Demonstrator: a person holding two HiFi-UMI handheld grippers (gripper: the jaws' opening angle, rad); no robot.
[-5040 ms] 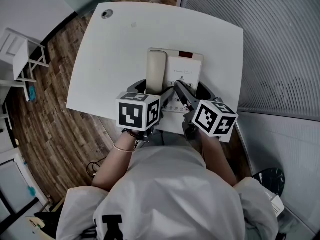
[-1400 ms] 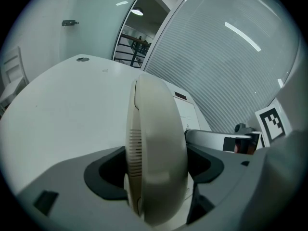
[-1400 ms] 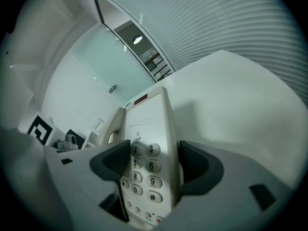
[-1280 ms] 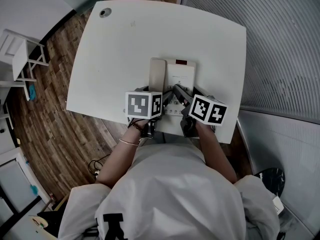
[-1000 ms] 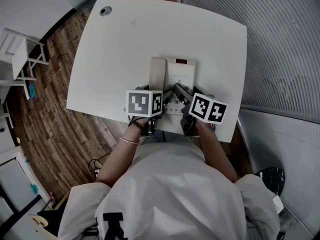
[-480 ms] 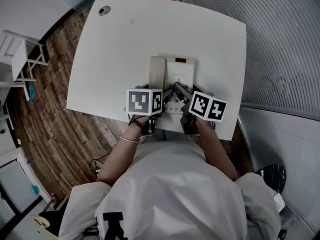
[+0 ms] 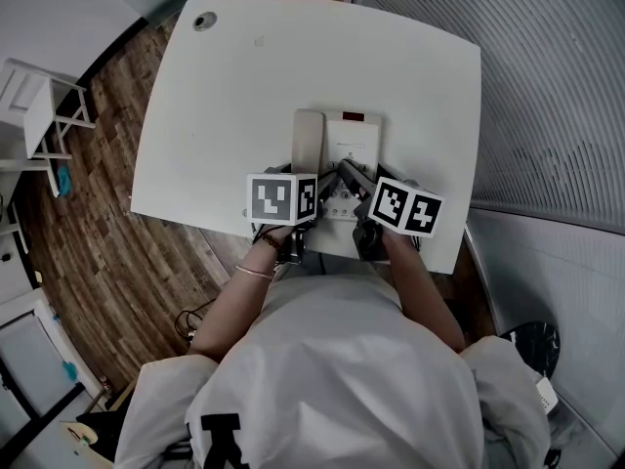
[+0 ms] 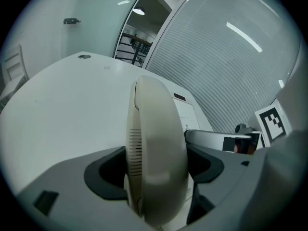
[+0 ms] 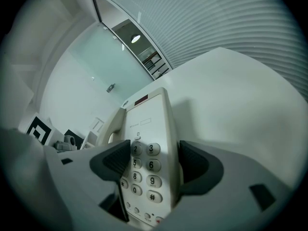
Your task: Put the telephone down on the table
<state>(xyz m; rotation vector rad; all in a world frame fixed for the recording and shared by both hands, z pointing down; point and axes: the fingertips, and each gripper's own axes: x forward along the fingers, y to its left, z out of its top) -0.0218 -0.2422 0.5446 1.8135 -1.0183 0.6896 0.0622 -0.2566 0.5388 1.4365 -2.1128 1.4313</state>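
A beige desk telephone lies on the white table near its front edge, with the handset in the cradle on its left side. My left gripper is shut on the handset's near end; in the left gripper view the handset fills the gap between both pads. My right gripper is shut on the telephone's keypad end; in the right gripper view the number keys sit between the pads. The phone's base under the grippers is hidden.
A cable hole is at the table's far left corner. A slatted wall runs close along the right side. On the wood floor to the left stands a white chair. The table's front edge lies just below both grippers.
Since five seconds ago the telephone and both grippers have gone down and look smaller. Over the last second nothing has visibly moved.
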